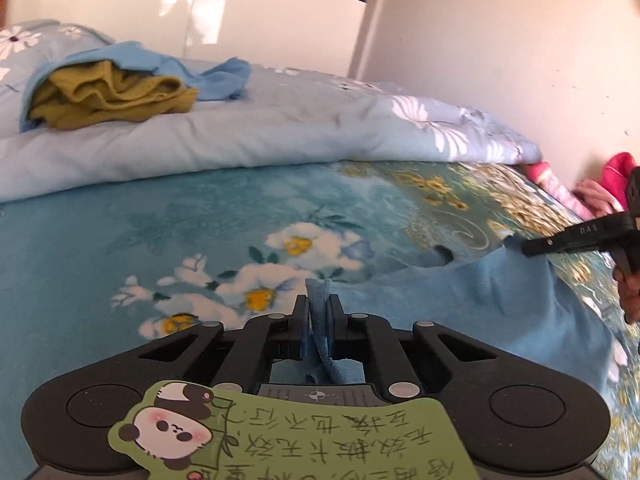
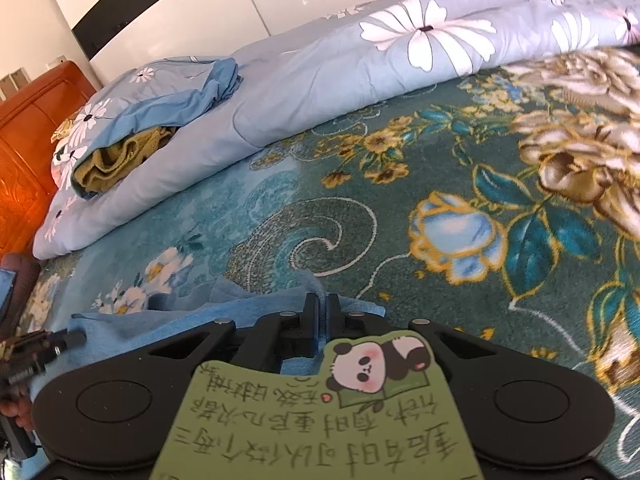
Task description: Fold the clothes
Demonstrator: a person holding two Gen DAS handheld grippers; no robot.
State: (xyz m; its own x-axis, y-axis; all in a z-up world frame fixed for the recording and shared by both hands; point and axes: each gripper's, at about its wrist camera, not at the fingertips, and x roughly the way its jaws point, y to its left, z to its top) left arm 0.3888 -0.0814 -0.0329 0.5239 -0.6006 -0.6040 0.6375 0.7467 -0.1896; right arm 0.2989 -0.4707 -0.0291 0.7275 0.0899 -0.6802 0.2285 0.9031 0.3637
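A blue garment [image 1: 480,304] lies on the teal floral blanket [image 1: 120,240], stretched between both grippers. My left gripper [image 1: 318,304] is shut on one edge of the blue garment, with a strip of cloth pinched between its jaws. My right gripper [image 2: 323,306] is shut on another edge of the blue garment [image 2: 192,312]. In the left wrist view the right gripper [image 1: 532,247] comes in from the right and grips the cloth. In the right wrist view the left gripper [image 2: 76,338] shows at the left edge.
A rolled light-blue floral quilt [image 1: 280,128] lies along the back of the bed. On it sit an olive garment [image 1: 112,96] and a blue garment [image 1: 208,76]. An orange wooden headboard [image 2: 24,152] is at the left. A wall [image 1: 500,60] borders the bed.
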